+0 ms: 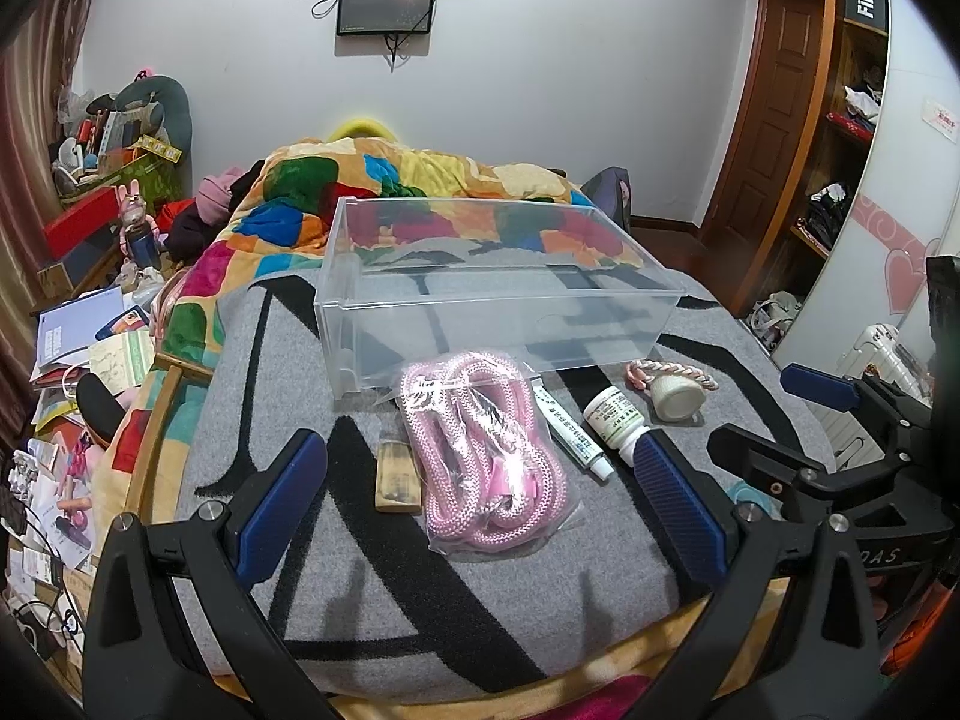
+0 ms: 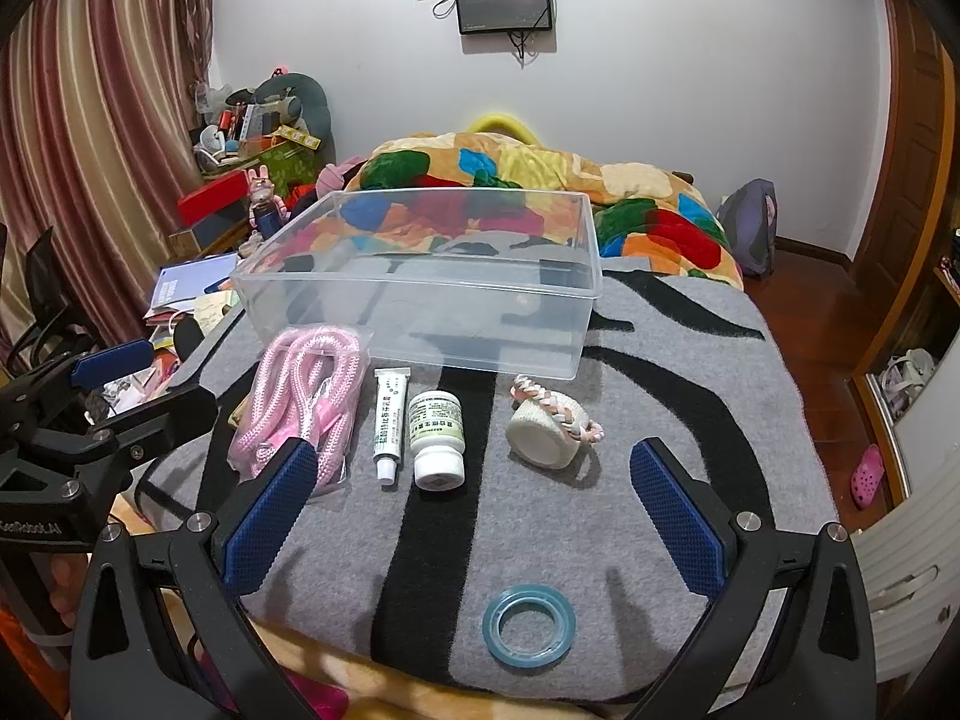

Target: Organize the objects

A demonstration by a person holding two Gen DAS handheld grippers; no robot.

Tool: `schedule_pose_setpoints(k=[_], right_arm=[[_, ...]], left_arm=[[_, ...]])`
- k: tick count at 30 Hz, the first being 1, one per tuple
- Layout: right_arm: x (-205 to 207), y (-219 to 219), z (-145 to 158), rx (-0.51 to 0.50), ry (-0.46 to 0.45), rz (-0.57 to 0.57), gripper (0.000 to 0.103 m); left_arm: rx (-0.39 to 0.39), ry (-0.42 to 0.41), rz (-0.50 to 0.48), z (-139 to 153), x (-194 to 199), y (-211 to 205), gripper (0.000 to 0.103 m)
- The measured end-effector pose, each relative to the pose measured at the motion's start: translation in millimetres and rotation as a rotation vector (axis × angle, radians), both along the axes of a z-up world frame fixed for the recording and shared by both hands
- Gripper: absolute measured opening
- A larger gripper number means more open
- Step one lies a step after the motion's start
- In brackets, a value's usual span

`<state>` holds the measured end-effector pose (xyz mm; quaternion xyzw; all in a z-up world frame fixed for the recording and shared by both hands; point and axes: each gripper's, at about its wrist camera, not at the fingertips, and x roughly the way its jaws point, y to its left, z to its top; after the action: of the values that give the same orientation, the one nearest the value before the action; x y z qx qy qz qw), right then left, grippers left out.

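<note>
A clear plastic box [image 1: 498,300] [image 2: 420,294] stands empty on the grey and black blanket [image 2: 660,360]. In front of it lie a bagged pink rope [image 1: 486,456] [image 2: 306,408], a white tube [image 1: 576,429] [image 2: 389,420], a white pill bottle [image 1: 618,420] [image 2: 437,438], a white roll with a braided pink band [image 1: 678,393] [image 2: 549,429], a small wooden block [image 1: 396,477] and a blue tape ring [image 2: 529,626]. My left gripper [image 1: 477,495] is open and empty, its fingers either side of the rope. My right gripper [image 2: 474,507] is open and empty above the blanket, behind the tape ring.
A colourful quilt [image 1: 384,192] is heaped behind the box. Cluttered papers and boxes [image 1: 90,324] fill the floor at left. A wardrobe and wooden door [image 1: 780,120] stand at right. Each gripper shows in the other's view: the right one [image 1: 840,420], the left one [image 2: 90,408].
</note>
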<state>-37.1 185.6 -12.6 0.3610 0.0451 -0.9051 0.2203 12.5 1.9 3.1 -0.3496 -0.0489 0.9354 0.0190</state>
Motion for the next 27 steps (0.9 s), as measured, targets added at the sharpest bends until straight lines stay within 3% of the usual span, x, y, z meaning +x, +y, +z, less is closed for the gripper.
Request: schedule_pose_setpoints(k=[27], right_arm=[[-1.0,-0.8,0.3,0.0,-0.003,-0.001,0.103]], left_arm=[[0.0,0.001,-0.003,0.9,-0.4,0.3,0.103]])
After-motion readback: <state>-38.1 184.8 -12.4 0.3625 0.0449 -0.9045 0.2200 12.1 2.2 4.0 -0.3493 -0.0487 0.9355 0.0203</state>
